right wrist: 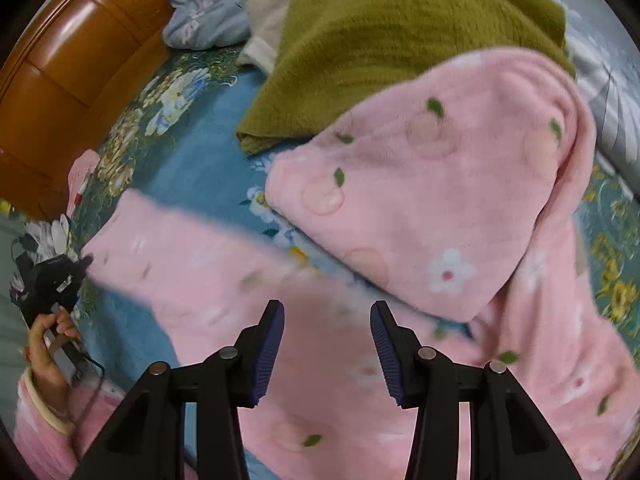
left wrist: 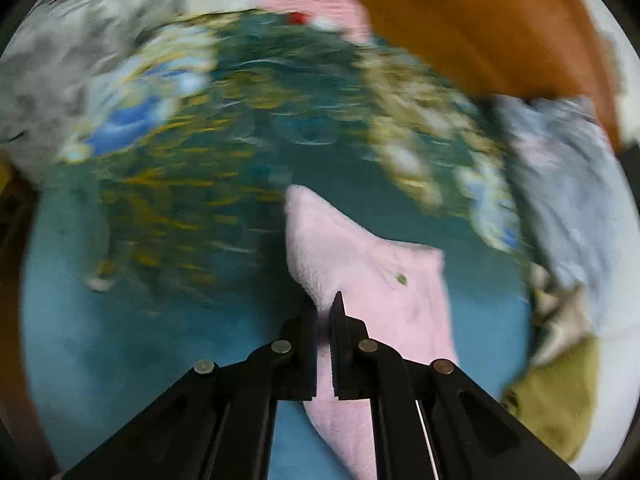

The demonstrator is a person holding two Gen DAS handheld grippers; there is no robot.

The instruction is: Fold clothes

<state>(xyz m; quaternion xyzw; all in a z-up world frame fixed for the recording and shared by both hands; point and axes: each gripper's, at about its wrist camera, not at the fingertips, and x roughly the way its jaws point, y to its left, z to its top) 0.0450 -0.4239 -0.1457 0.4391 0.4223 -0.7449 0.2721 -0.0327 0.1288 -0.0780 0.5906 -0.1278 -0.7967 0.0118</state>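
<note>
Left gripper (left wrist: pixel 325 308) pinching pink garment (left wrist: pixel 372 280) edge, surroundings seemingly blurred

Pink garment (right wrist: pixel 440 208): fluffy fleece. Olive blanket (right wrist: pixel 380 52): matt plush. Headboard (right wrist: pixel 76 60): glossy varnished wood.

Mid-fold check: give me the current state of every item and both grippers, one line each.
Pink fleece garment: spread on the bed, partly folded over itself, one end lifted.
Left gripper: jaws shut on the pink fleece garment's edge.
Right gripper: jaws open above the pink fleece, nothing held.
Olive green garment: folded, lying behind the pink one.
Blue floral cloth: crumpled by the wooden headboard.
</note>
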